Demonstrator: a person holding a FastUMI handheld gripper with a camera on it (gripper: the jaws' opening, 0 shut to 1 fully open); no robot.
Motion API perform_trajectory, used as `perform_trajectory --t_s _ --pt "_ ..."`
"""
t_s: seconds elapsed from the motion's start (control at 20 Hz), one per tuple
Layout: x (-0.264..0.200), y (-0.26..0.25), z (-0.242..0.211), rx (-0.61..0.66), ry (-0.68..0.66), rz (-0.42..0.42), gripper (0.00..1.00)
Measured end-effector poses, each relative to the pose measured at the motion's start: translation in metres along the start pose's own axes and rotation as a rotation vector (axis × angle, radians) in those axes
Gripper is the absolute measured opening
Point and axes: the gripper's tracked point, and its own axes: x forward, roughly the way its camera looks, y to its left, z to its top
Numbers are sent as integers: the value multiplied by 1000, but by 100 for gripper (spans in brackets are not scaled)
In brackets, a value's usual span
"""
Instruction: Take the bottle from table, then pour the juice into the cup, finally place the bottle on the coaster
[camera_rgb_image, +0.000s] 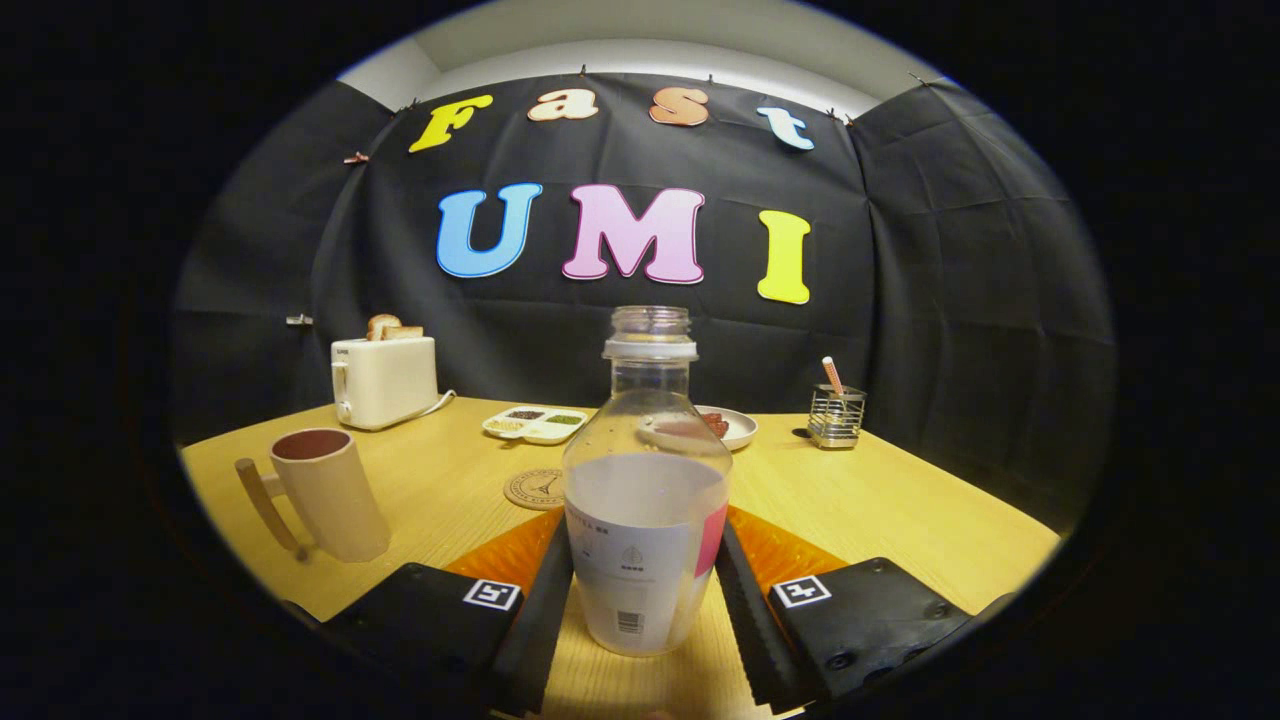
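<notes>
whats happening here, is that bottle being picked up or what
A hand-held two-finger tool has its fingers on either side of a clear uncapped plastic bottle of pale juice, which stands upright on the wooden table. The fingers look pressed against its lower sides. Nothing is poured yet: the beige handled cup stands off to the left, and the round cork coaster lies bare just beyond the bottle.
</notes>
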Motion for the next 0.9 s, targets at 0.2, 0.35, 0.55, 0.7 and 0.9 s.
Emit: perform_trajectory --t_s 0.2,0.35,0.55,0.7,0.9 --pt "3 0 17 -96 10 -30 72" --pt "4 5 39 -209 6 -7 72" --pt "4 12 80 -335 -25 -3 72" --pt "8 29 96 -475 -37 17 72" --pt "5 65 92 -626 -26 95 71"
